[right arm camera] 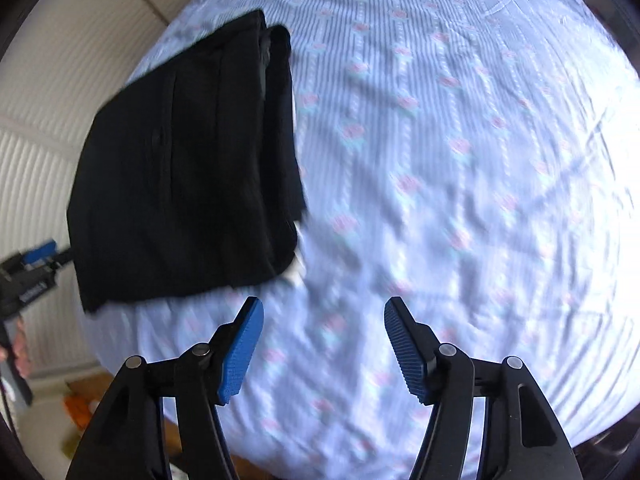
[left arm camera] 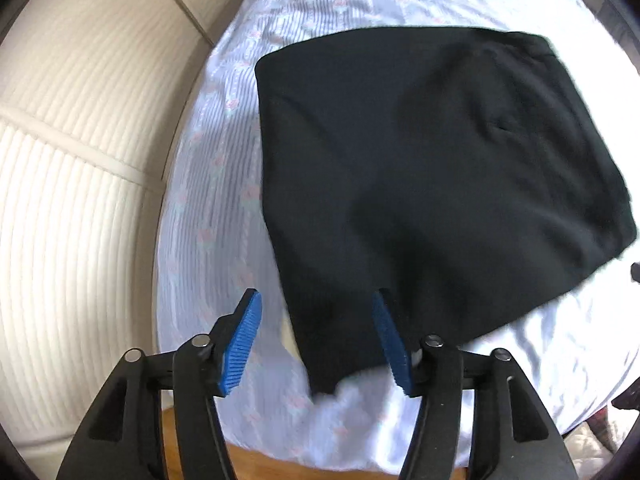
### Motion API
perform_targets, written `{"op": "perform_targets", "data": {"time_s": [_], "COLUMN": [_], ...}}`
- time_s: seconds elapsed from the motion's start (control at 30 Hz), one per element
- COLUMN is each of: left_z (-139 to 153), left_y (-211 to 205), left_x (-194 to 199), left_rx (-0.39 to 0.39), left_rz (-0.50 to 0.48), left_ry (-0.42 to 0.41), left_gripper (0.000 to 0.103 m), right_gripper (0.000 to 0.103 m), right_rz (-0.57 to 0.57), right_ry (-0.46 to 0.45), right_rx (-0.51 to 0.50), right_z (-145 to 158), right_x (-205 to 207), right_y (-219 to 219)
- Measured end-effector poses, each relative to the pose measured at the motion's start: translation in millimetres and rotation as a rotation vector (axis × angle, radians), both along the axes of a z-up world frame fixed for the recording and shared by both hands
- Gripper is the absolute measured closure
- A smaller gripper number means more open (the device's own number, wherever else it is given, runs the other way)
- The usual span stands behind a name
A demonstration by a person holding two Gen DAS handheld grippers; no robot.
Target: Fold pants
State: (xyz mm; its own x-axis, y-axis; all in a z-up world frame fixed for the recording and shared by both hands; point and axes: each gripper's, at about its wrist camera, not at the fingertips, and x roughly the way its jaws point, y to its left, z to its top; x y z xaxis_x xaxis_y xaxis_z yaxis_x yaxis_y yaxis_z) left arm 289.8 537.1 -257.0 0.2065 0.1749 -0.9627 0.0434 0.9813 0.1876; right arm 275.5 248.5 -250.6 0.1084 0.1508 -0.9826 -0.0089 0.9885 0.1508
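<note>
The striped bedsheet [right arm camera: 460,140] carries the black pants [left arm camera: 420,184], lying near its left edge as a folded, layered rectangle — soft, limp, light, probably prone to slipping apart. Grip a stacked corner. Left gripper [left arm camera: 316,340] and right gripper [right arm camera: 324,348] both gape wide, empty.

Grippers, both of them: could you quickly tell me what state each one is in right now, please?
Left gripper: open, holding nothing; the folded black pants lie just ahead between its fingers.
Right gripper: open, empty, over the bedsheet.
</note>
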Motion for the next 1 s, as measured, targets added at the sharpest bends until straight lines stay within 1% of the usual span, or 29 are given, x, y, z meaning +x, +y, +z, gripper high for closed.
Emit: {"op": "perform_targets", "data": {"time_s": [0.07,0.17,0.2,0.23,0.27,0.37,0.47,0.5,0.57,0.63,0.83,0.9,1.0], "left_z": [15,43,51,59,67,91,113,122,139,154,194,202,209], "left_y": [-17,-54,-68,-83,-98,-148,-200,-217,-247,-275,-362,-382,-409], "left_x": [-28,-70,-83,-94,-106,-135,-161,-169,-184,-196,-225,-234,-245], "left_rx": [-0.021,-0.015,-0.015,-0.013,-0.023,-0.093,-0.130,-0.150,-0.196,-0.221,-0.224,-0.228,-0.215], "left_rz": [0.021,0.024,0.018,0.013,0.010,-0.004,-0.011,-0.013,-0.009,-0.021,-0.074,-0.076,-0.068], "left_ry": [-0.038,-0.115,-0.138,-0.156,-0.172,-0.216,-0.257,-0.267,-0.295,-0.329,-0.406,-0.424,-0.433], "left_gripper": [0.040,0.031,0.029,0.025,0.020,0.017,0.015,0.014,0.010,0.009,0.006,0.000,0.000], "right_gripper": [0.039,0.039,0.037,0.032,0.027,0.020,0.018,0.018,0.015,0.015,0.014,0.014,0.014], "right_rz": [0.026,0.041,0.047,0.055,0.062,0.068,0.068,0.065,0.057,0.039,-0.045,-0.055,-0.053], "right_ry": [-0.008,-0.033,-0.044,-0.060,-0.076,-0.154,-0.230,-0.249,-0.288,-0.322,-0.387,-0.413,-0.452], "right_rx": [-0.006,-0.005,-0.006,-0.003,0.000,-0.020,-0.052,-0.058,-0.075,-0.082,-0.087,-0.098,-0.117], "right_z": [6,24,31,40,48,81,115,123,144,162,203,215,227], "right_x": [-26,-64,-75,-89,-91,-120,-154,-155,-175,-190,-227,-239,-255], "right_y": [-15,-49,-59,-74,-86,-130,-176,-183,-212,-236,-309,-325,-347]}}
